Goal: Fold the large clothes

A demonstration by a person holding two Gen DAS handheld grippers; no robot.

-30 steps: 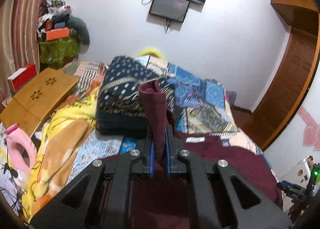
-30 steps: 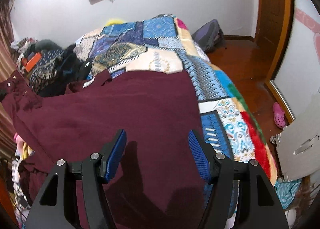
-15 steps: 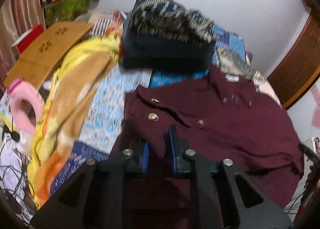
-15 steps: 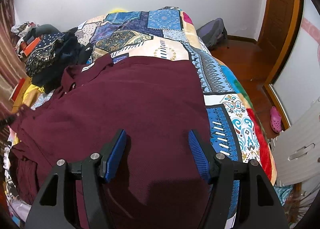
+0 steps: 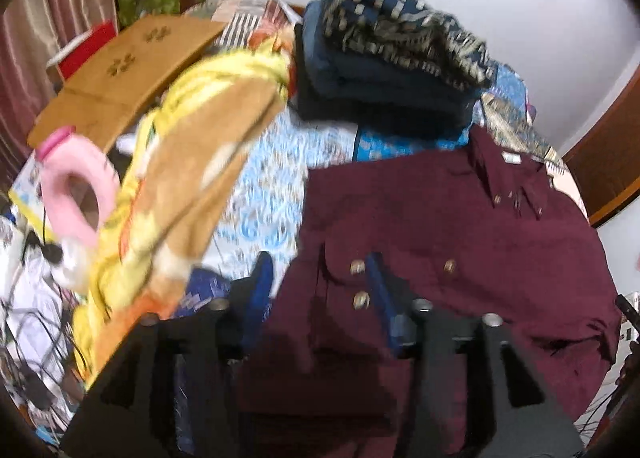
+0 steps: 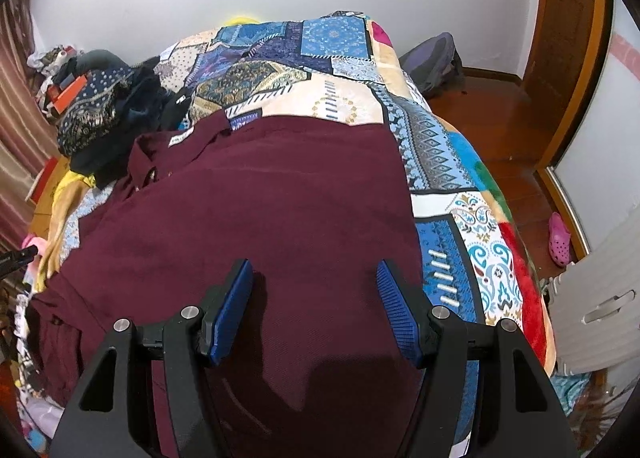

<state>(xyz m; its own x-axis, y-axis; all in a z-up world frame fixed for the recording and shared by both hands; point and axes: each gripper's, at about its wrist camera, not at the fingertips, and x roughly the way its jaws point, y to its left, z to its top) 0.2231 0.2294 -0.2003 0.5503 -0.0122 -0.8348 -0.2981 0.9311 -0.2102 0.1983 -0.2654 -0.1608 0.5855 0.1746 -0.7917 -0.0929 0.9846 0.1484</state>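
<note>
A large maroon shirt (image 6: 260, 218) with brass buttons lies spread over the patchwork bedspread (image 6: 320, 70). In the left wrist view the maroon shirt (image 5: 460, 226) has its cuff with buttons just ahead of my left gripper (image 5: 318, 278). The left jaws are opening, and the cuff lies loose between the blue pads, not pressed. My right gripper (image 6: 314, 286) hovers over the shirt's smooth back panel, jaws wide apart, nothing between them. The collar and white label point toward the far side of the bed.
A stack of folded dark blue clothes (image 5: 392, 58) sits beyond the shirt. A yellow and tan blanket (image 5: 192, 170) and a pink ring cushion (image 5: 76, 194) lie at the left. A wooden board (image 5: 120, 70) stands beyond them. Backpack (image 6: 436, 62) and pink shoe (image 6: 560, 238) on the floor.
My left gripper came down from holding the cuff up in the air, laid it on the shirt, and its jaws parted off the cloth. The right gripper stayed put, open.
</note>
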